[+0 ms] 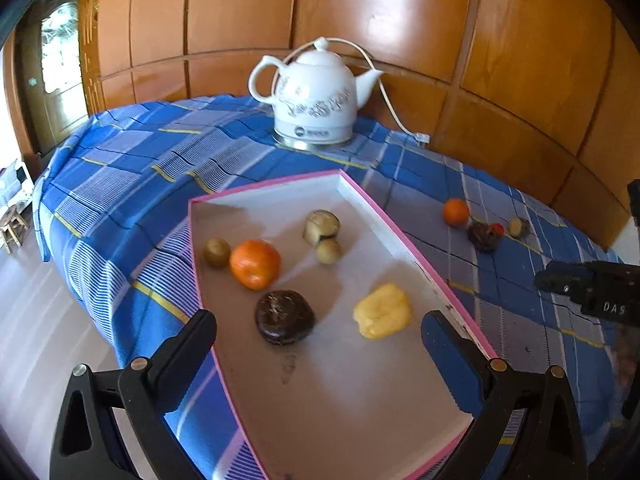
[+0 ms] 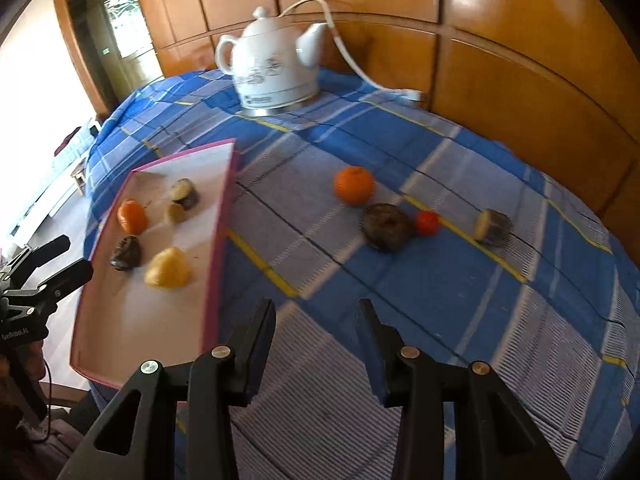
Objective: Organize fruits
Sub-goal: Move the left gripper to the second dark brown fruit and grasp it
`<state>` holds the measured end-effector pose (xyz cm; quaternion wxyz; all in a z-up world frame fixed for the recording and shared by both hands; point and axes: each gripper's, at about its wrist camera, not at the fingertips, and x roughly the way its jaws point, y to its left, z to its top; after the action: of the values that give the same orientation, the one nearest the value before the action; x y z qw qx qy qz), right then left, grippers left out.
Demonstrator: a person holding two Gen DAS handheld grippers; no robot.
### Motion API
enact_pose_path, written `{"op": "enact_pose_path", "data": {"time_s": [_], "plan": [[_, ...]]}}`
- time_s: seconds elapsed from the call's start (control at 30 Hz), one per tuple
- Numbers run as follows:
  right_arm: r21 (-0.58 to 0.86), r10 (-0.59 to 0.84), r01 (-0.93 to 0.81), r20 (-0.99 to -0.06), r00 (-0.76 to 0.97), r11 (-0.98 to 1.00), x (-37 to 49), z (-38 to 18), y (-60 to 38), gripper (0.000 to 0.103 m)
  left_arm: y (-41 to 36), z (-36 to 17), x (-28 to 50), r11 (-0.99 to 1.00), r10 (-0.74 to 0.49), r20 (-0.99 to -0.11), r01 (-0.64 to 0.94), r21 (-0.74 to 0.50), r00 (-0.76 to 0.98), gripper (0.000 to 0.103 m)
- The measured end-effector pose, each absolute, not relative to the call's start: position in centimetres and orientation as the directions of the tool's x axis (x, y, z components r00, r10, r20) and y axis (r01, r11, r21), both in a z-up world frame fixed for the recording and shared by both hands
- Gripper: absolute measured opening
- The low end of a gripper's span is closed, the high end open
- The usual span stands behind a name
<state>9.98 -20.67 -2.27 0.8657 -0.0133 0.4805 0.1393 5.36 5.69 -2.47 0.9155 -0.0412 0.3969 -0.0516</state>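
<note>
Pink-rimmed tray [image 1: 372,200] on blue checked tablecloth [image 1: 120,184], six fruits held inside; four more fruits [image 2: 386,226] laid on the cloth beside it. Left gripper [image 1: 320,344] spread wide, empty; right gripper [image 2: 318,320] parted, empty. White kettle [image 1: 316,96] behind.

White ceramic electric kettle [image 1: 314,92] with grey floral print stands upright on a round metal base [image 1: 310,141], at 12 o'clock on the table, spout toward 3 o'clock in the left wrist view. White power cord [image 1: 386,94] loops over the lid and runs down to a plug lying on the blue, white and yellow checked tablecloth [image 1: 132,168]. Glossy orange-brown wooden wall panels [image 1: 240,4] directly behind. Dark-framed glazed door [image 2: 120,20] at 10 o'clock. Small wooden stool [image 1: 12,226] on the floor at 9 o'clock.
</note>
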Motion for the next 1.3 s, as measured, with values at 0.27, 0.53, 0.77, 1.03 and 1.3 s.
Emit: {"op": "enact_pose_path", "data": {"time_s": [0.27,0.53,0.77,1.03,1.3], "plan": [[0.080,0.164,-0.178,-0.834,0.527,0.981,9.4,-1.8,-25.6,0.042,4.4,-2.1,5.5,0.989,-0.149,-0.729,0.096,-0.114,0.669,0.103],[0.036,0.074,-0.080,-0.844,0.531,0.996,9.6,-2.9,-31.0,0.043,2.7,-1.5,6.4,0.984,-0.177,-0.732,0.145,-0.108,0.657,0.103],[0.113,0.045,0.105,-0.862,0.504,0.988,10.1,-4.9,-36.0,0.043,0.7,0.6,8.4,0.966,-0.260,-0.691,0.194,-0.173,0.674,0.103],[0.183,0.094,0.122,-0.847,0.523,0.976,10.1,-4.2,-36.4,0.043,-4.0,1.6,11.5,0.943,-0.314,-0.670,0.304,-0.136,0.673,0.103],[0.209,0.127,0.097,-0.837,0.532,0.973,10.3,-3.7,-35.8,0.043,-9.7,-0.2,14.2,0.918,-0.310,-0.756,0.389,-0.080,0.576,0.103]]}}
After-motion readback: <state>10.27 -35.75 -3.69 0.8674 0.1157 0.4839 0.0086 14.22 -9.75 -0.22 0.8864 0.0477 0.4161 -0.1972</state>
